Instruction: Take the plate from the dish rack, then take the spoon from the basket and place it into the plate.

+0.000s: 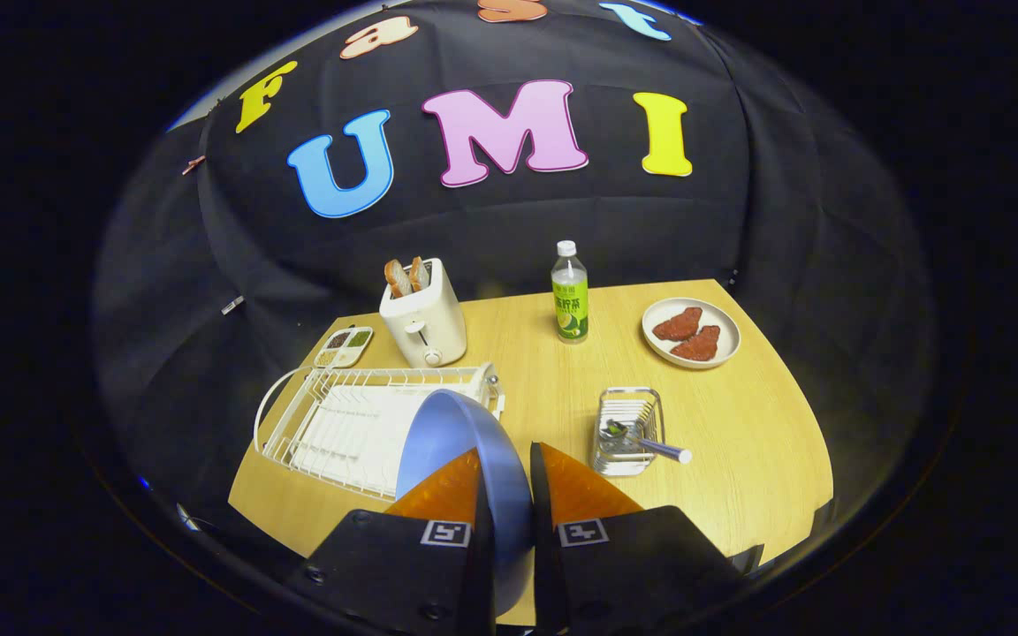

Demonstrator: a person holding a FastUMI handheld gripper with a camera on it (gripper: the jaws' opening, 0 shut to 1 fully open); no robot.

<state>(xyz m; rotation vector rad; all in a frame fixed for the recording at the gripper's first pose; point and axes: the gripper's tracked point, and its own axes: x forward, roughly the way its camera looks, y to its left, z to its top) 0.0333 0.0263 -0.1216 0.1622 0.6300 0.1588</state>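
Plate (460,442) in claw (506,464); spoon (646,439) in basket (628,411).

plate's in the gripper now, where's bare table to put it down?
Gripper is shut on the blue plate. Bare tabletop lies between the dish rack and the spoon basket; more beyond the basket toward the table edge. Crowded at the back: toaster, bottle.

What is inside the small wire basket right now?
A spoon lies in the wire basket, bowl inside, handle sticking out over the rim toward the table. The basket floor under the spoon is covered. The gripper is shut on the blue plate.
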